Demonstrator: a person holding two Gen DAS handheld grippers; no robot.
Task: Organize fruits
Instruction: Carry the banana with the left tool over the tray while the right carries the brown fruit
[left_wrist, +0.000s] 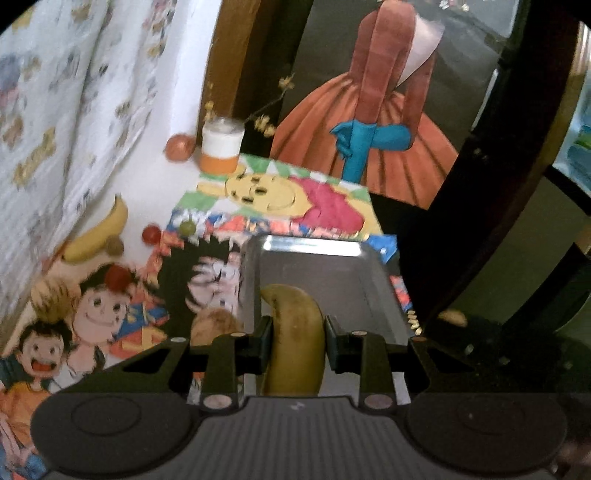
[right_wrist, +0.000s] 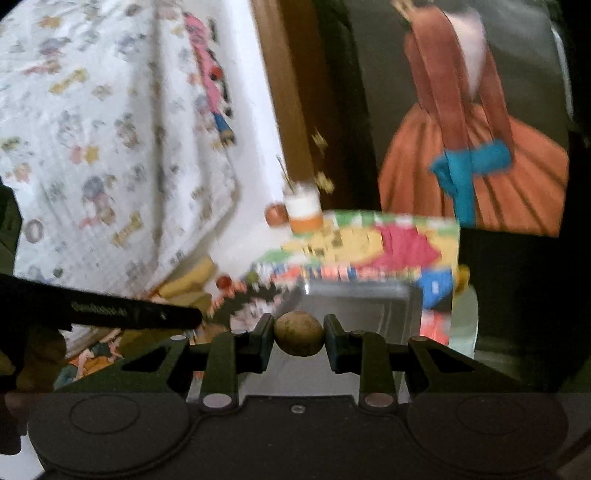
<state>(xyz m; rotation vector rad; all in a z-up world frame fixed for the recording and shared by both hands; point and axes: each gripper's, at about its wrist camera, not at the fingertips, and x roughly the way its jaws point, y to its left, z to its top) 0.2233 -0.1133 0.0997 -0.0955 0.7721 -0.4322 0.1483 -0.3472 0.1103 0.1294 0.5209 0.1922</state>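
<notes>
My left gripper (left_wrist: 298, 341) is shut on a yellow banana (left_wrist: 295, 332), held over the near end of a shiny metal tray (left_wrist: 332, 273). In the right wrist view my right gripper (right_wrist: 298, 334) is shut on a small round brown fruit (right_wrist: 299, 332), just in front of the same tray (right_wrist: 369, 306). A second banana (left_wrist: 99, 232), two red round fruits (left_wrist: 151, 234) (left_wrist: 118, 277), a green one (left_wrist: 187, 227) and a brown one (left_wrist: 113, 244) lie on the table at the left. Another brown fruit (left_wrist: 218, 325) sits left of the tray.
A cartoon-printed mat (left_wrist: 280, 199) covers the table. A white and orange jar (left_wrist: 221, 147) with dried twigs and an orange round thing (left_wrist: 179, 146) stand at the back. A printed cloth (left_wrist: 74, 110) hangs at the left; a painting (left_wrist: 376, 122) leans behind. The other gripper's black body (right_wrist: 110, 310) crosses the left.
</notes>
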